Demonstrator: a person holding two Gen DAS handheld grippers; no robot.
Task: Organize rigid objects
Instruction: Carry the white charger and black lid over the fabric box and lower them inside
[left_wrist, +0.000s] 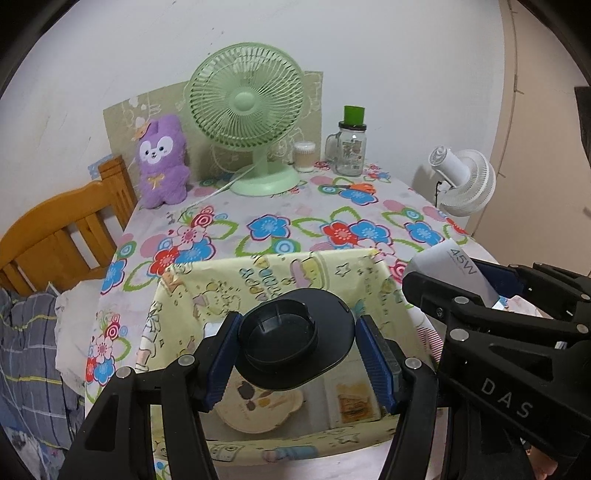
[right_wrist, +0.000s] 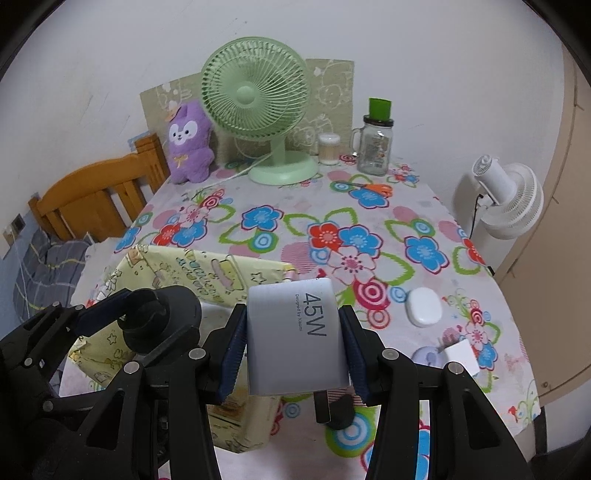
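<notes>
- Both items should be lowered over the open yellow storage box (left_wrist: 258, 273), clear of its fabric walls, and released low.
- The black round-collared mount (left_wrist: 295, 339) is clamped half-wide by the left gripper (left_wrist: 295, 354), above the box.
- The white 45W charger (right_wrist: 295, 339) is pinched by the right gripper (right_wrist: 293, 354), just right of the box.

Right gripper (right_wrist: 293, 349) grips white charger (right_wrist: 295, 339) beside yellow box (right_wrist: 177, 269).

The black disc-shaped part (left_wrist: 295, 341) covers most of the yellow box's (left_wrist: 177, 295) inside; only a round cream item (left_wrist: 255, 410) and a card show beneath. At four o'clock in the right wrist view, a small white cube (right_wrist: 461, 356) hides part of a pale lilac object (right_wrist: 426, 356), too small to identify. The charger's (right_wrist: 295, 336) prongs are shadowed.
</notes>
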